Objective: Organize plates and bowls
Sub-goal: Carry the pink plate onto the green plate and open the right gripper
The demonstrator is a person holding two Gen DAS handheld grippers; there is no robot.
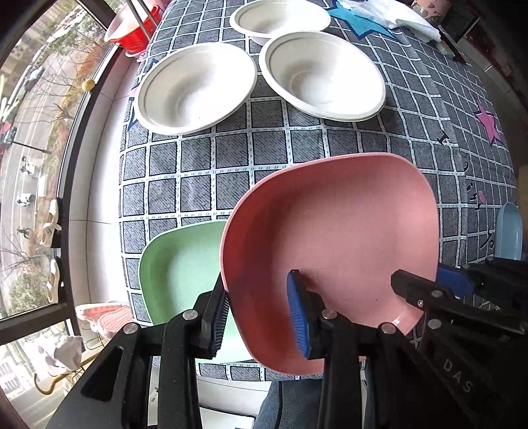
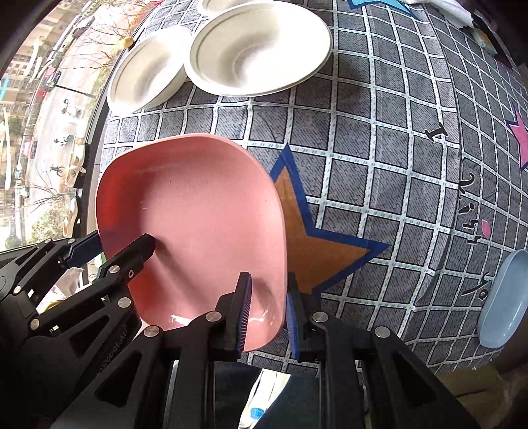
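A pink plate hangs tilted above the checked tablecloth, held from both sides. My left gripper is shut on its left rim, one pad inside the plate and one under it. My right gripper is shut on the opposite rim of the pink plate. Each gripper shows in the other's view: the right gripper and the left gripper. A green plate lies on the cloth below, partly hidden by the pink one. Three white bowls stand at the far side.
A light blue plate lies at the table's right edge. A red bucket stands beyond the far left corner. White cloths are heaped at the back right. The table's left edge runs along a window.
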